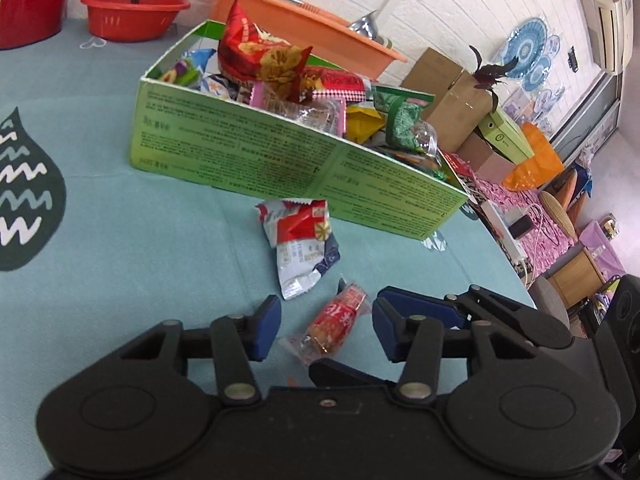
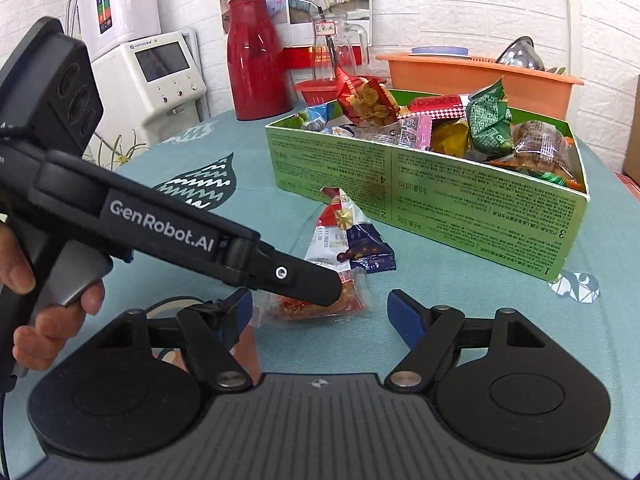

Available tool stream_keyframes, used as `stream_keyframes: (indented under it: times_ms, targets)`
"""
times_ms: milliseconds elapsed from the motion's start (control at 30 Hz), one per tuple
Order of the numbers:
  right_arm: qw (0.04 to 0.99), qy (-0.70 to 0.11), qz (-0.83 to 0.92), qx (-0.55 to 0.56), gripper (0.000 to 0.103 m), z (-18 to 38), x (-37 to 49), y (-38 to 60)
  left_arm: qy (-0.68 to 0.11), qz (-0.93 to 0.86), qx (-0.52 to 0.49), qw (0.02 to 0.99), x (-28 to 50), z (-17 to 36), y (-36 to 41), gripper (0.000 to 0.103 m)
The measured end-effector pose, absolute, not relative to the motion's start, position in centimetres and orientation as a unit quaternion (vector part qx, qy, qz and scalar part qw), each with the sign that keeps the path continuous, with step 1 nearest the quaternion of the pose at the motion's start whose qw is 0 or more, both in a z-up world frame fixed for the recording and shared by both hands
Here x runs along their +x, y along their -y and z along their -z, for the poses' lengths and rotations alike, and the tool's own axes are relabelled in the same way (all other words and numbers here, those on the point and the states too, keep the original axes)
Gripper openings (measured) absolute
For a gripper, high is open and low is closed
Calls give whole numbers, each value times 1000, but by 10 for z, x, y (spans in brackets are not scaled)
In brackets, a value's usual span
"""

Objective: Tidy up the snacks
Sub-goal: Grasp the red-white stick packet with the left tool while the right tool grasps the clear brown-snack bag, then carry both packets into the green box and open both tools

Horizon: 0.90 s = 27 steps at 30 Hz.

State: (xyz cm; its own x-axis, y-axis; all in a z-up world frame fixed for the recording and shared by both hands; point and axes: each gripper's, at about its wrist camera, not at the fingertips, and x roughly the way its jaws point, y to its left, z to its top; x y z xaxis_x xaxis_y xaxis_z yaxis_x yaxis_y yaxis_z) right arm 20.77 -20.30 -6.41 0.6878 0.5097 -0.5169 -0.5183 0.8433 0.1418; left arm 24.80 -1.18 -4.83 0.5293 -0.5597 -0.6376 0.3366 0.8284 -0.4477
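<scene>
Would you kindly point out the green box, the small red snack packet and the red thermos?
green box (image 1: pixel 280 156): left wrist view, on its printed front wall.
small red snack packet (image 1: pixel 336 322): left wrist view, on its red middle.
red thermos (image 2: pixel 256 68): right wrist view, on its body.

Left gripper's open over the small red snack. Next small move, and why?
Probably shut the left gripper on the small red snack packet. Its fingers stand open on either side of the packet, which lies on the tablecloth between the blue pads, not yet gripped. The green box, already full of snacks, sits just ahead. The right gripper is open, holding nothing.
</scene>
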Motion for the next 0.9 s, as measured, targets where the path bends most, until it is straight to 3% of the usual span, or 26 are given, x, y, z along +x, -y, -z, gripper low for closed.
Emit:
stream_keyframes:
  times_ms: [233, 400, 900]
  targets:
    - [916, -284, -282, -26, 103, 68, 213, 194, -413, 276, -148, 855, 244, 52, 12, 44]
    - [914, -281, -291, -29, 86, 66, 213, 196, -406, 256, -147, 865, 242, 54, 13, 38]
    - [947, -158, -276, -54, 84, 11, 229, 204, -315, 261, -145, 901, 257, -17, 18, 38]
